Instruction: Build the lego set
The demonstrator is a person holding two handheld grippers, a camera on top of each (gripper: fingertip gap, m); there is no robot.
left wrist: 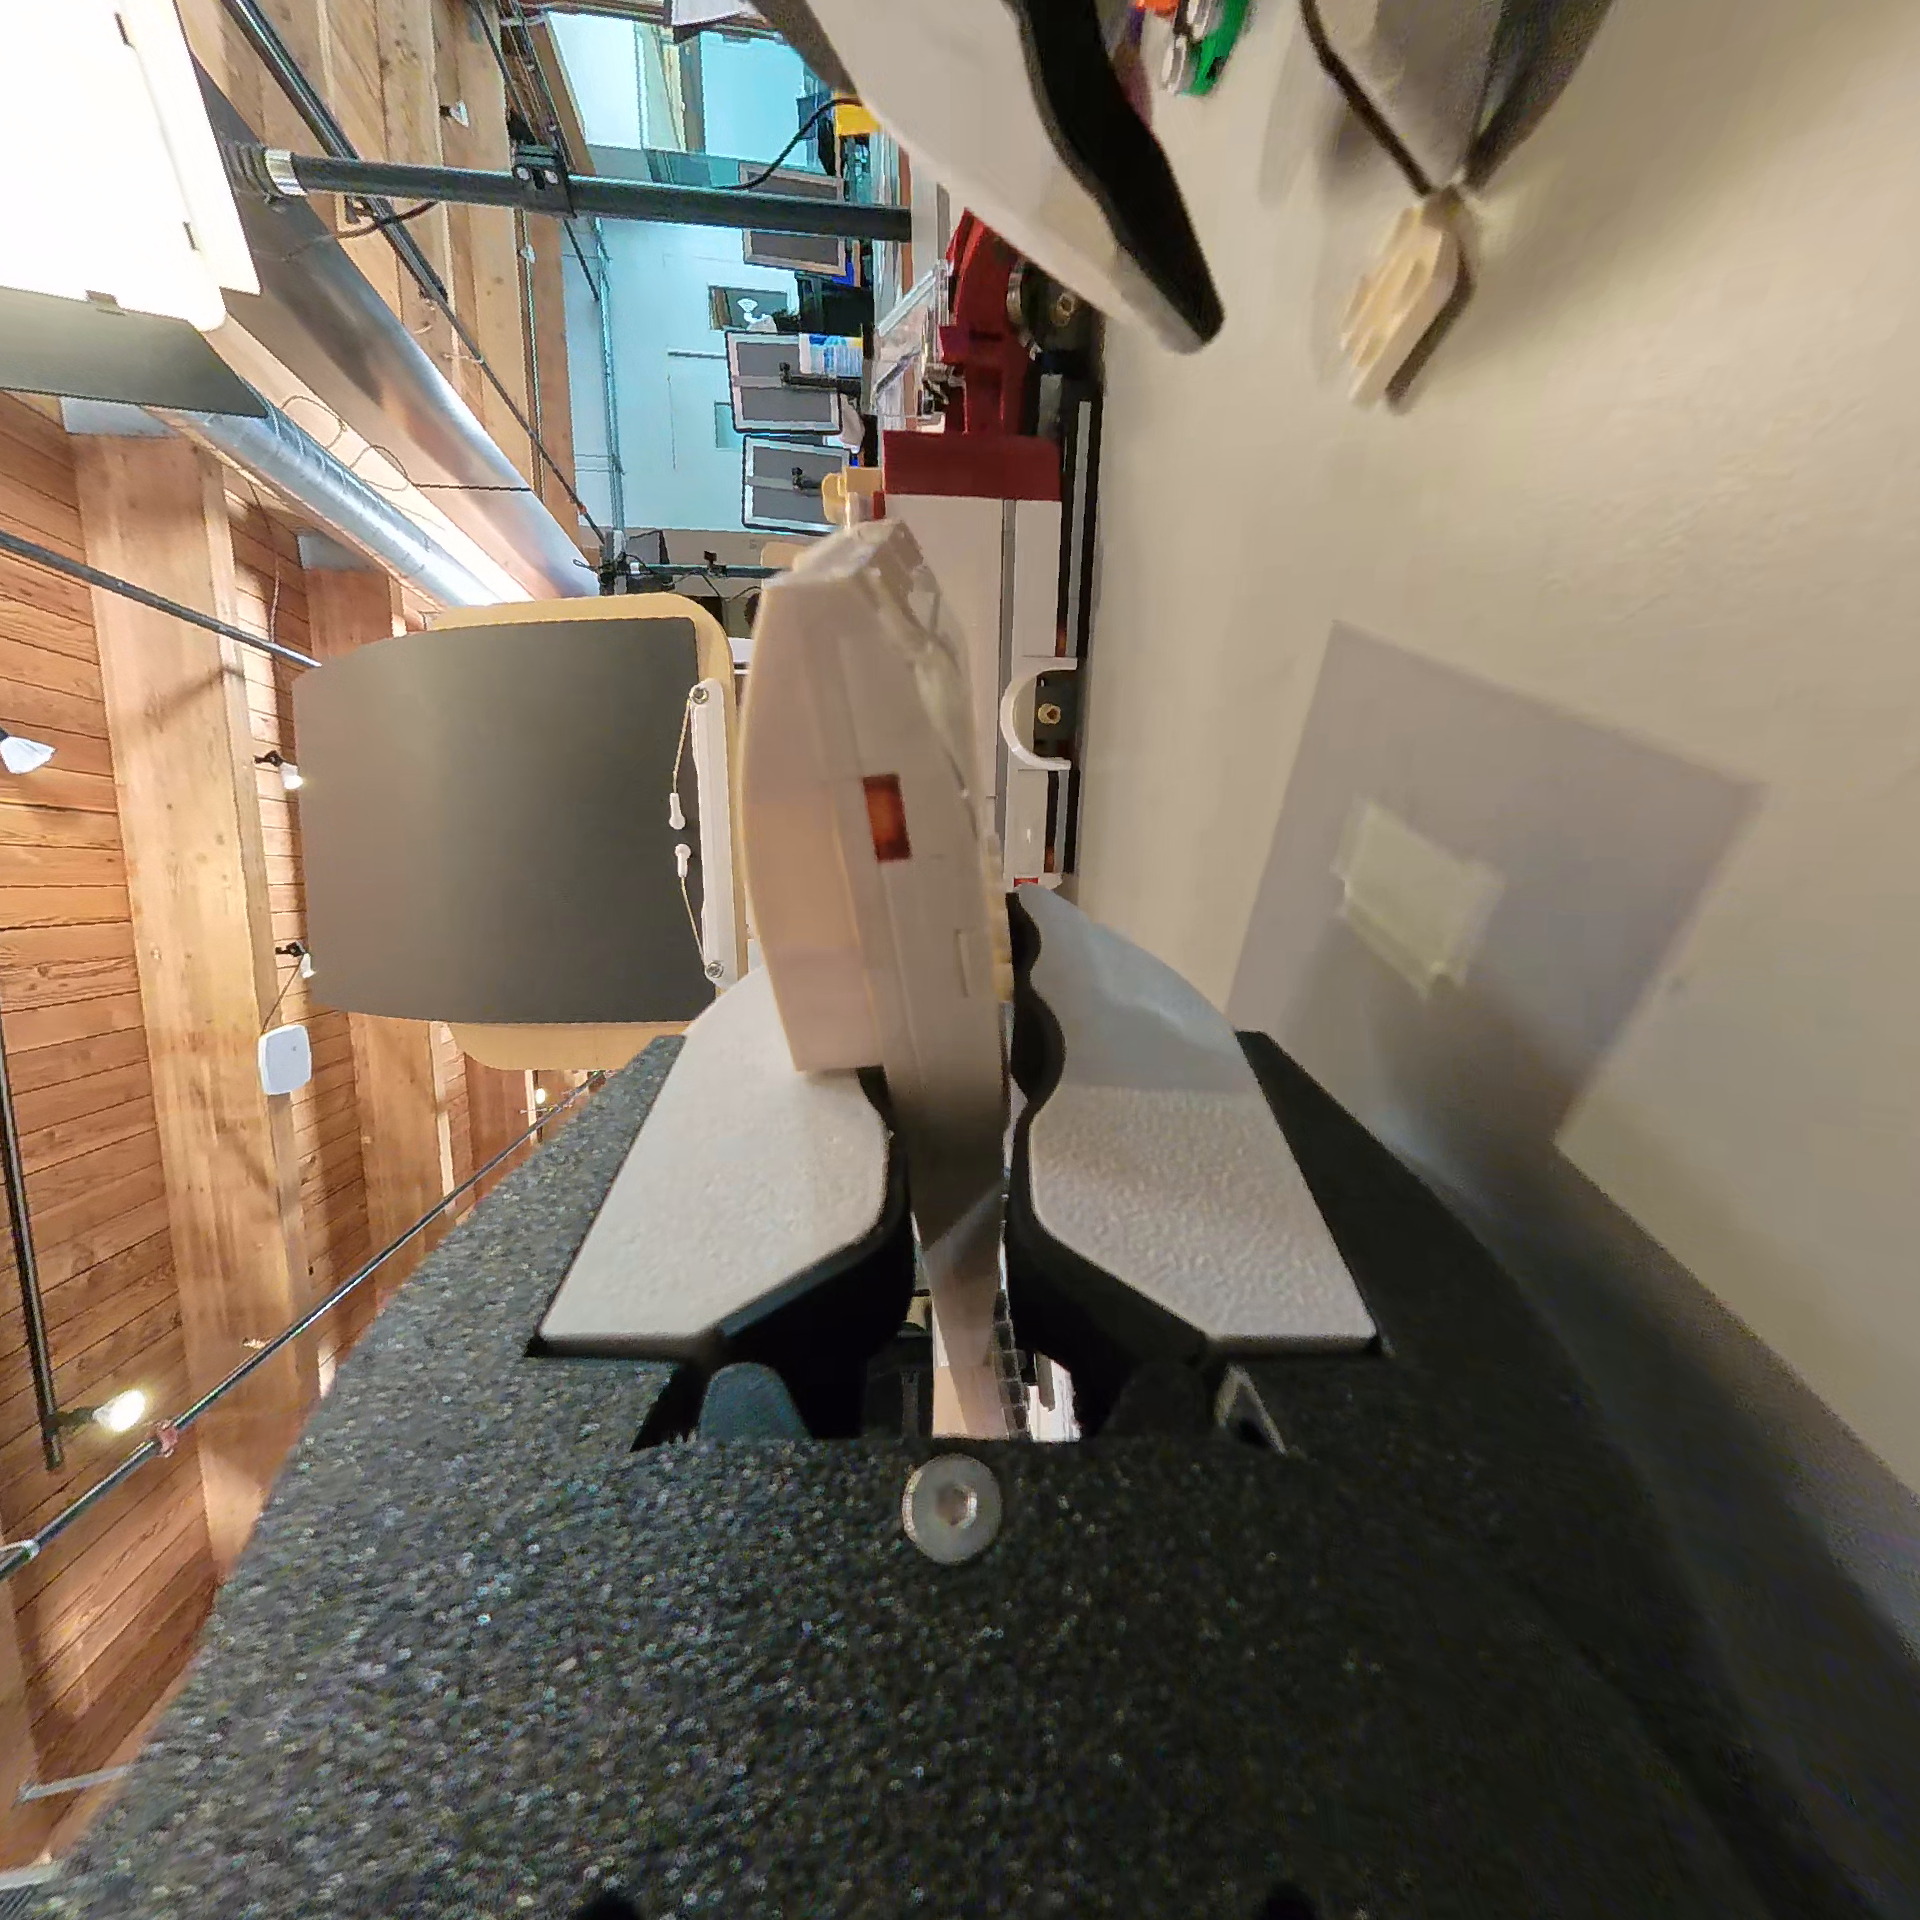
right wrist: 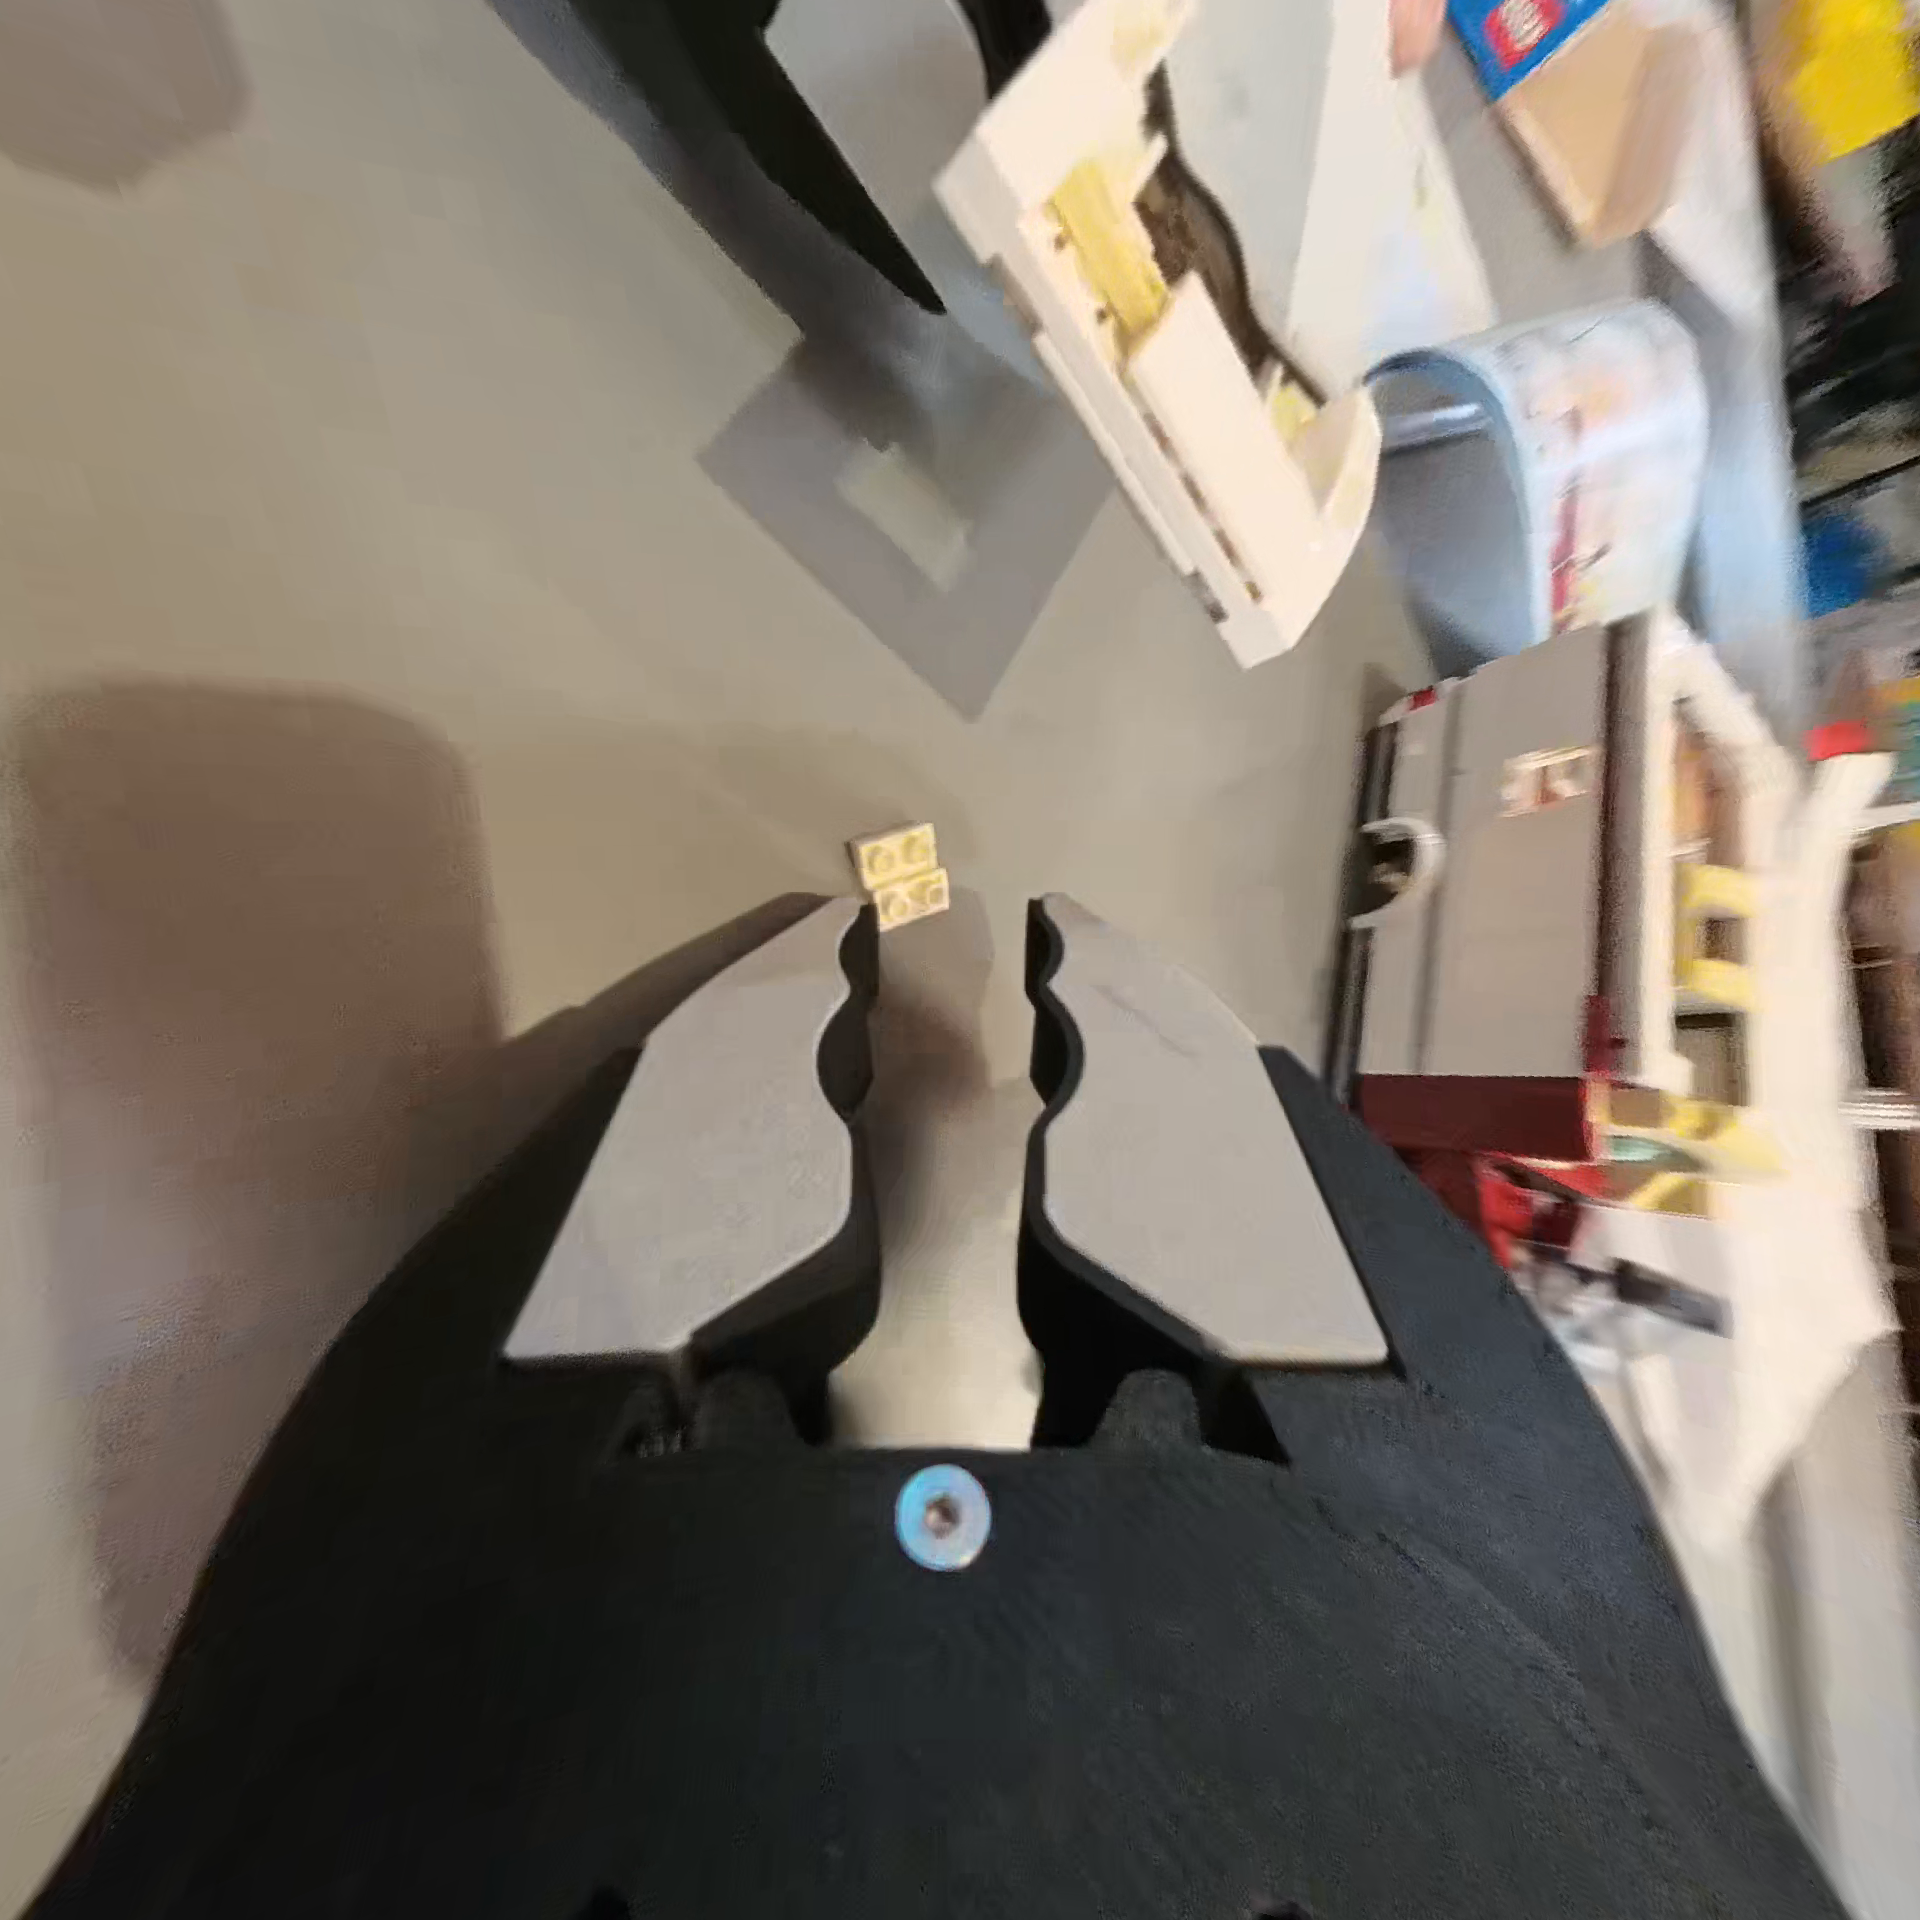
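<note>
Left gripper [left wrist: 940, 997]: matt grey finger faces, black grainy foam-like body, clamped on a smooth white plastic brick assembly [left wrist: 862, 831]. Table [right wrist: 416, 468]: matt beige. Small cream studded plates [right wrist: 902, 875]: probably plastic; view blurred. Wall planks [left wrist: 135, 727]: wood.

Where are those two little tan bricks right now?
In the right wrist view, the tan bricks lie side by side on the table, just beyond the open right claw, nearer its left fingertip.
</note>
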